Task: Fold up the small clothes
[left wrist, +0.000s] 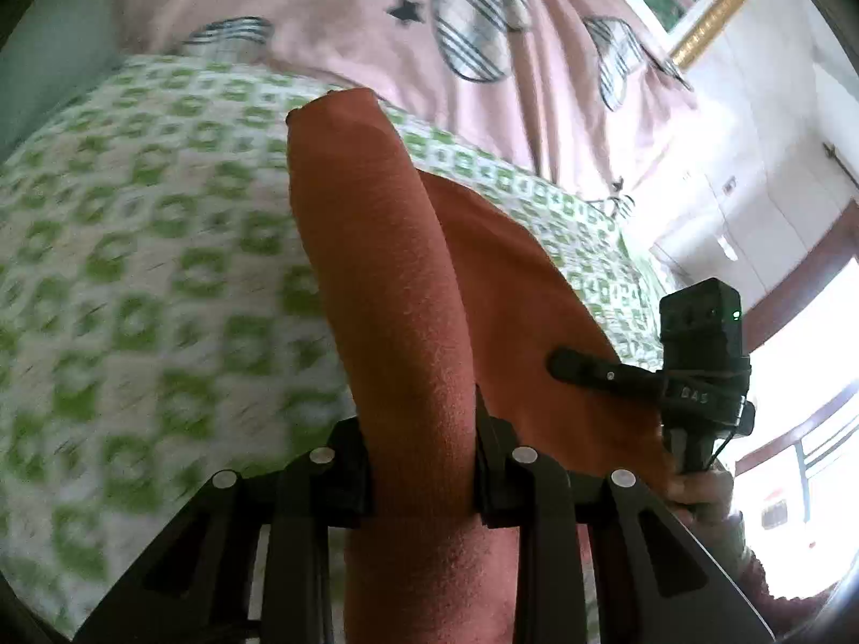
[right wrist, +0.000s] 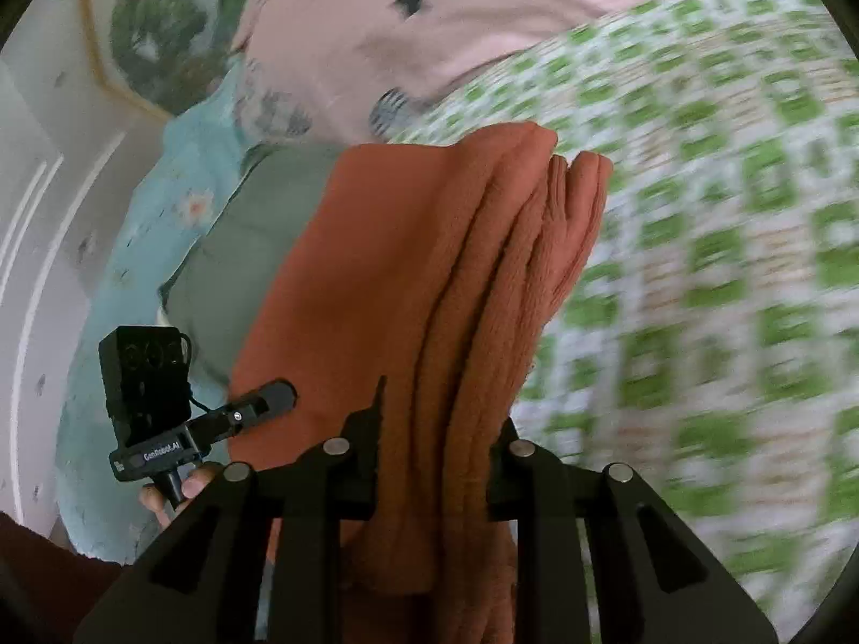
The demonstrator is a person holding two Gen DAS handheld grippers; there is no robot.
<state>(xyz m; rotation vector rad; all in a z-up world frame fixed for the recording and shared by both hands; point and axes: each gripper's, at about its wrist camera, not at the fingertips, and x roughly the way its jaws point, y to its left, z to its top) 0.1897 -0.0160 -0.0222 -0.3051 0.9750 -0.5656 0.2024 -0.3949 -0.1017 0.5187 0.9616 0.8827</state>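
Note:
An orange fleece garment (left wrist: 376,247) hangs stretched above a green-and-white patterned bedcover (left wrist: 134,268). My left gripper (left wrist: 421,429) is shut on one bunched edge of it, and the cloth runs away from the jaws as a thick roll. In the right wrist view the same garment (right wrist: 376,247) shows several lengthwise folds, and my right gripper (right wrist: 443,418) is shut on that gathered edge. Each view shows the other gripper beside the cloth: a finger (left wrist: 590,370) of the right one, and a finger (right wrist: 268,397) of the left one. A hand (right wrist: 177,488) holds the left handle.
Beyond the patterned cover lies a pink sheet (left wrist: 349,16) printed with striped hearts and stars. A teal floral blanket (right wrist: 161,204) and a grey pillow (right wrist: 252,247) lie at the bed's side. White cabinets (left wrist: 751,123) and a bright window (left wrist: 816,365) stand past the bed.

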